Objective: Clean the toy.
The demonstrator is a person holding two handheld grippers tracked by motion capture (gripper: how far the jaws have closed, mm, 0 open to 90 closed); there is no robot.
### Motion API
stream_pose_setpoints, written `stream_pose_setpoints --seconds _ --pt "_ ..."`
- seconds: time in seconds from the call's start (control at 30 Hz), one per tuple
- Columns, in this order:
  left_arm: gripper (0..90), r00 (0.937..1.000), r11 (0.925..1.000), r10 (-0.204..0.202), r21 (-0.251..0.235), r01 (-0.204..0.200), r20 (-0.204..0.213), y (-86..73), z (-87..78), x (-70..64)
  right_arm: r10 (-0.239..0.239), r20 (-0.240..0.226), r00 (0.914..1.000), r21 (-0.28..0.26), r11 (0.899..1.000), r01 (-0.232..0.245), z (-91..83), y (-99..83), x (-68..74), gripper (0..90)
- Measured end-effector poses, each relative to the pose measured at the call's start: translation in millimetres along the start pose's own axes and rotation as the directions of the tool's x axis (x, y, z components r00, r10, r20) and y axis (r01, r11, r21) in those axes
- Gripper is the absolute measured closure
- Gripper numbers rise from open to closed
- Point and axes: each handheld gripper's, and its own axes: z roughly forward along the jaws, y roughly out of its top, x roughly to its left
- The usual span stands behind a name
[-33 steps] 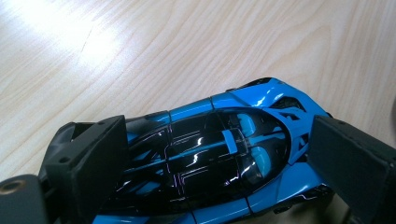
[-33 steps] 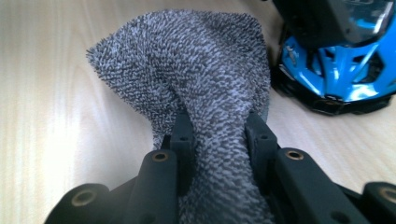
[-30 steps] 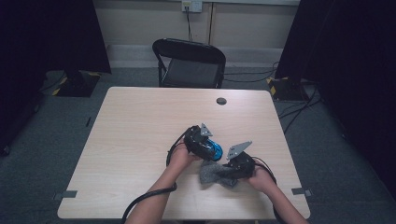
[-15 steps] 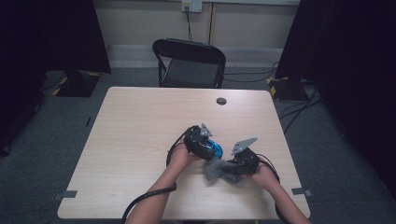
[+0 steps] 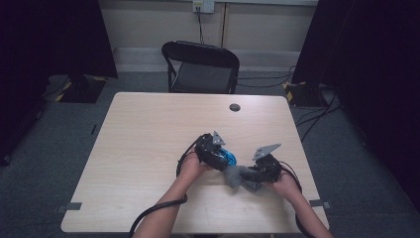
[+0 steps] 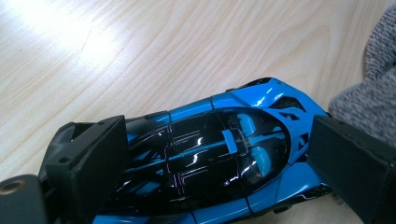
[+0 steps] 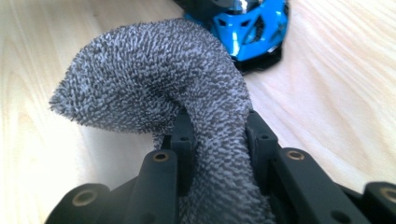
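A glossy blue and black toy car rests on the wooden table, with the jaws of my left gripper pressed against its two sides. From above, the left gripper and the car sit right of the table's centre. My right gripper is shut on a grey terry cloth that curls up and leftward out of the jaws. The car's end lies just beyond the cloth. In the high view the cloth touches the car's near side, ahead of the right gripper.
A small black round cap sits in the table near its far edge. A black folding chair stands behind the table. Cables trail from both grippers off the front edge. Bare wood stretches across the table's left half.
The right gripper has drifted a little to the right and away from me, and the cloth has moved up against the car. The left gripper and the car have stayed put.
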Motion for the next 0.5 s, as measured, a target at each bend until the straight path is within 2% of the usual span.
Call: stream_pose_setpoints --seconds 0.33,0.5 --pt "5.5 1.0000 1.0000 0.000 0.000 0.000 -0.001 0.0 0.0 0.0 0.053 0.028 0.9982 -0.025 0.998 -0.053 -6.9 -8.6 -14.0 69.9" --pt "5.5 1.0000 1.0000 0.000 0.000 0.000 -0.001 0.0 0.1 -0.3 0.056 0.049 0.9973 -0.024 0.998 -0.054 -6.9 -8.2 -17.6 70.0"
